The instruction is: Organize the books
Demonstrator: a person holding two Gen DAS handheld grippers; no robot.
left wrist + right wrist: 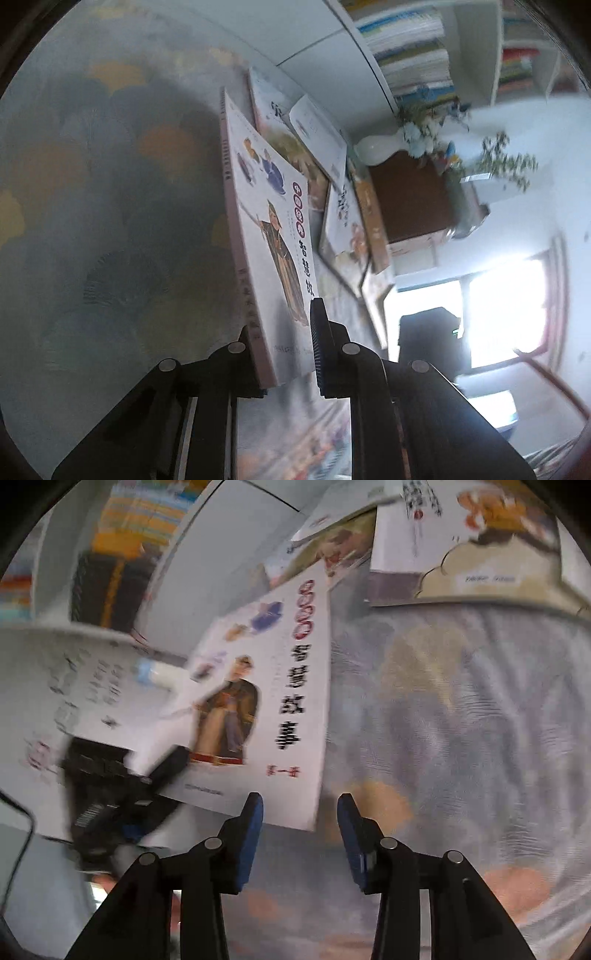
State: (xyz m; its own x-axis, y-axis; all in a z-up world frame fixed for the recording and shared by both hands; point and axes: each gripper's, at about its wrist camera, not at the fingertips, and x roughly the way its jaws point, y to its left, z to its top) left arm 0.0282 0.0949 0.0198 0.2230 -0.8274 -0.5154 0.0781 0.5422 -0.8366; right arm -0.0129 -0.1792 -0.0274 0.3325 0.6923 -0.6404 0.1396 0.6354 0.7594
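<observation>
One book lifted, others still scattered
Our left hand-held gripper clamps the book; our right hand-held gripper gapes empty; books await

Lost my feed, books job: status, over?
Left gripper shut on white book. Right gripper open, holding nothing. Other books piled beyond on patterned cloth.
</observation>
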